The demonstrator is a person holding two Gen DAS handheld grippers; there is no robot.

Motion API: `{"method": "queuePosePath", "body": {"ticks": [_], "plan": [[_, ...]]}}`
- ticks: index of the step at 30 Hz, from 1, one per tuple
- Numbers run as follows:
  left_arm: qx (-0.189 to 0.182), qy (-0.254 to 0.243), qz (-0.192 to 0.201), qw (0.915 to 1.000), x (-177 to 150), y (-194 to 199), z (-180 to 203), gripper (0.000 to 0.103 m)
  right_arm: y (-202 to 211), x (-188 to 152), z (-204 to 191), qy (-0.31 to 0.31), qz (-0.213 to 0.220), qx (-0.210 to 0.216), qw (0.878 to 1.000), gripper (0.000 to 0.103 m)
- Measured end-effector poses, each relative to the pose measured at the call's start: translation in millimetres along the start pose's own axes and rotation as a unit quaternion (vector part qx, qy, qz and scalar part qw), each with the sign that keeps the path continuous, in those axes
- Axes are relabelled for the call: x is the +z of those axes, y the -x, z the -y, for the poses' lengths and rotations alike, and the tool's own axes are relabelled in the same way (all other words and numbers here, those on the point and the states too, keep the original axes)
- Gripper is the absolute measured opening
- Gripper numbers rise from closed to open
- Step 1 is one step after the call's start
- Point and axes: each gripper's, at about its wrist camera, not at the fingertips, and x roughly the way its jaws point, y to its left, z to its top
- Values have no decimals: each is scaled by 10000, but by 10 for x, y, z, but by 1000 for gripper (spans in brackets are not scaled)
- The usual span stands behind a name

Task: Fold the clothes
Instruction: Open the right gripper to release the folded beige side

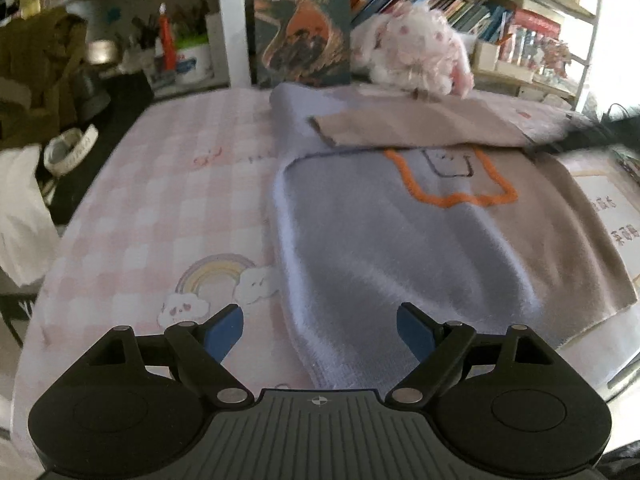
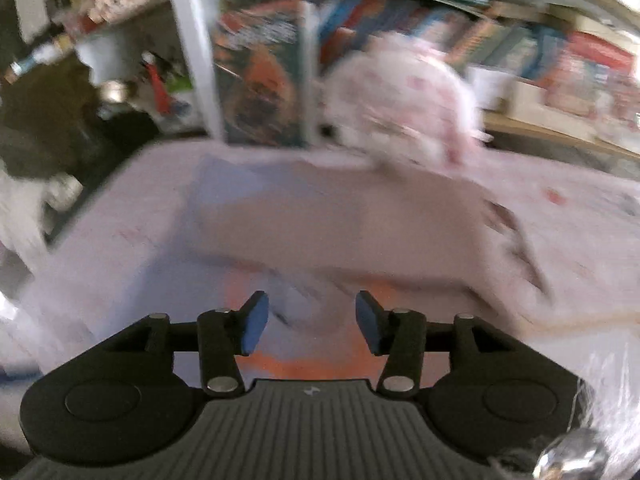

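Note:
A grey-blue and beige sweater with an orange outline motif lies flat on the pink checked bed sheet. A beige sleeve is folded across its far part. My left gripper hovers over the sweater's near hem, open, with nothing between its blue pads. The right wrist view is blurred. In it my right gripper stands open above the sweater near the orange motif, and its pads press on nothing.
A pink-white plush toy and an upright book stand at the sheet's far edge, with bookshelves behind. A white printed sheet lies to the sweater's right. Clutter and a dark drop border the left side.

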Motion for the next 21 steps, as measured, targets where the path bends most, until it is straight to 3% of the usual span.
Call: {"method": "queuePosePath", "body": {"ticks": [4,9,14,21], "plan": [[-110,304,-196,9993,-8,-80,-115,86,310,-490,347,-230,-249,-639,9974,48],[-112,817,-305,9961,-2,-113,-241,83,564,-887,684,-1022,-369,-881,9902,52],[-189,1300,-456,9903,-3,-153,-262,64,579,-1101,874,-1519,-566,-688,9844,52],[193,1442,-553,9878,22,-175,-87,48,567,-1188,981,-1553,-698,-61,9854,48]]}}
